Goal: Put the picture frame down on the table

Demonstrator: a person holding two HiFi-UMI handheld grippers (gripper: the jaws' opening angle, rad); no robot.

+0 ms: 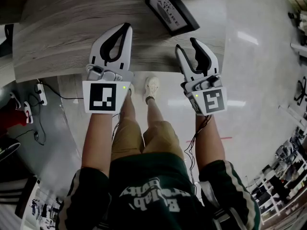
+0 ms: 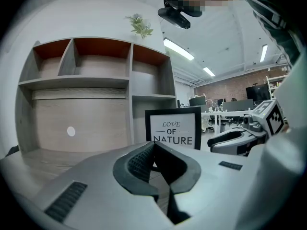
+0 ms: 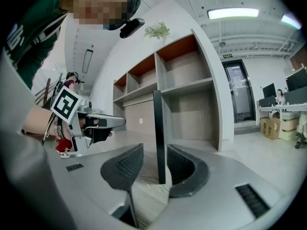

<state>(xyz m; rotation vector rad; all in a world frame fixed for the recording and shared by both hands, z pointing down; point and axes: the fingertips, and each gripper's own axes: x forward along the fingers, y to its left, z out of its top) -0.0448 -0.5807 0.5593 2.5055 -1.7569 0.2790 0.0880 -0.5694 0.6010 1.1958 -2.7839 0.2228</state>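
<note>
1. A person stands at the near edge of a wood-grain table (image 1: 57, 28), a gripper in each hand. Both are held low over the near strip of the tabletop.

2. The picture frame (image 1: 170, 6) stands upright toward the table's far right corner. It is black-rimmed, with its "LOVE OF NATURE" print facing the left gripper view, and a shelf unit (image 2: 96, 80) rises behind it.

3. The left gripper (image 1: 126, 28) has its fingertips pressed together, forming an empty loop with only tabletop showing through it.

4. The right gripper (image 1: 186, 44) has its jaws spread. Its own view shows the frame (image 3: 159, 138) edge-on and lined up with the gap. The head view places the frame ahead of the fingertips and untouched.

5. Handling, as a judgement:
   - The frame looks light and rigid, with a thin rim and probably a glazed front. That front would be slippery and could crack if dropped.
   - How it is propped up cannot be seen, so a nudge could tip it.

6. Where to grip, also as a judgement:
   - The side rim facing the open right jaws looks the best hold, pinched across its thickness.
   - The closed left gripper could steady the opposite edge while the frame is lowered flat.
</note>
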